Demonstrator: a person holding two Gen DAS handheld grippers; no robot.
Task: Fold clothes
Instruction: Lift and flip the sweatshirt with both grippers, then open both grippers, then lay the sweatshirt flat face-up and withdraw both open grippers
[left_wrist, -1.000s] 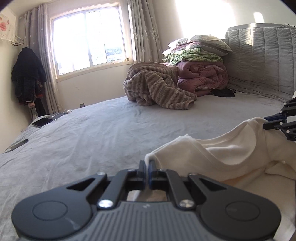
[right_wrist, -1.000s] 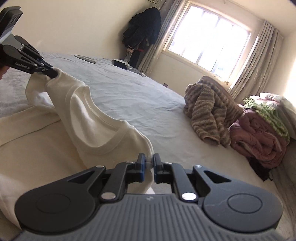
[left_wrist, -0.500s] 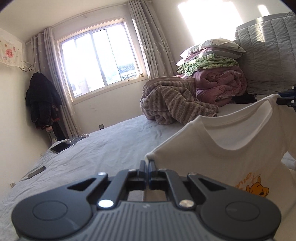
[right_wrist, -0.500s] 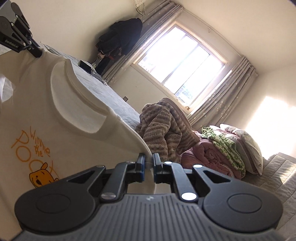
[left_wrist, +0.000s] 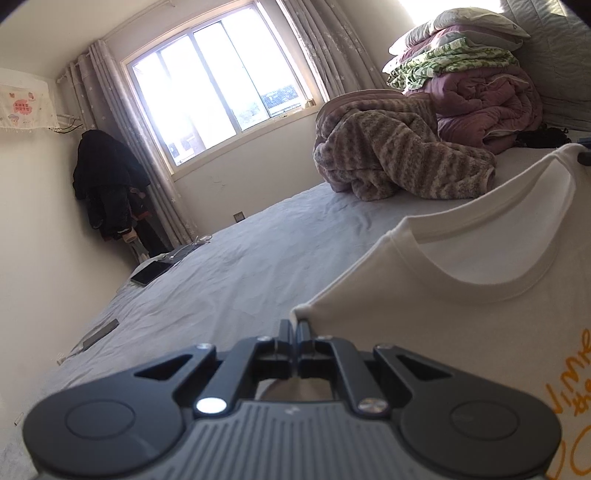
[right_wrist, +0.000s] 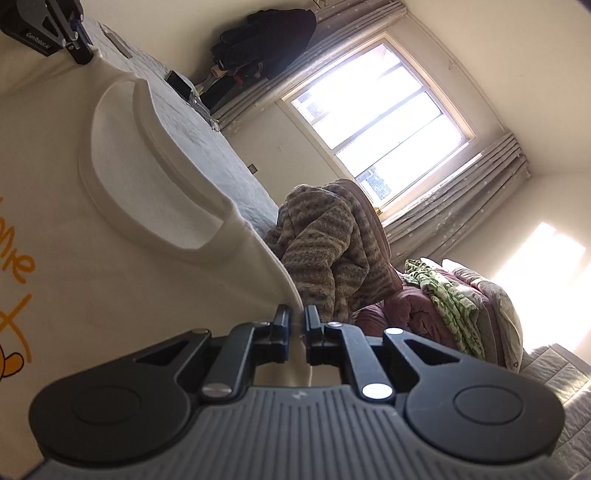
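Observation:
A cream T-shirt with an orange cartoon print hangs stretched in the air between my two grippers, collar side toward the cameras. My left gripper is shut on one shoulder corner of it. My right gripper is shut on the other shoulder corner of the T-shirt. In the right wrist view the left gripper shows at the top left, pinching the far corner. In the left wrist view only a dark tip of the right gripper shows at the right edge. The shirt's lower part is out of view.
Below lies a grey bed sheet. A striped brown blanket and a stack of folded quilts sit toward the headboard. A tablet and a dark remote lie near the bed's left edge. Dark coats hang by the window.
Both grippers have lifted the T-shirt off the bed and spread it taut, so its printed front now shows. Both views have tilted and the right one has rolled.

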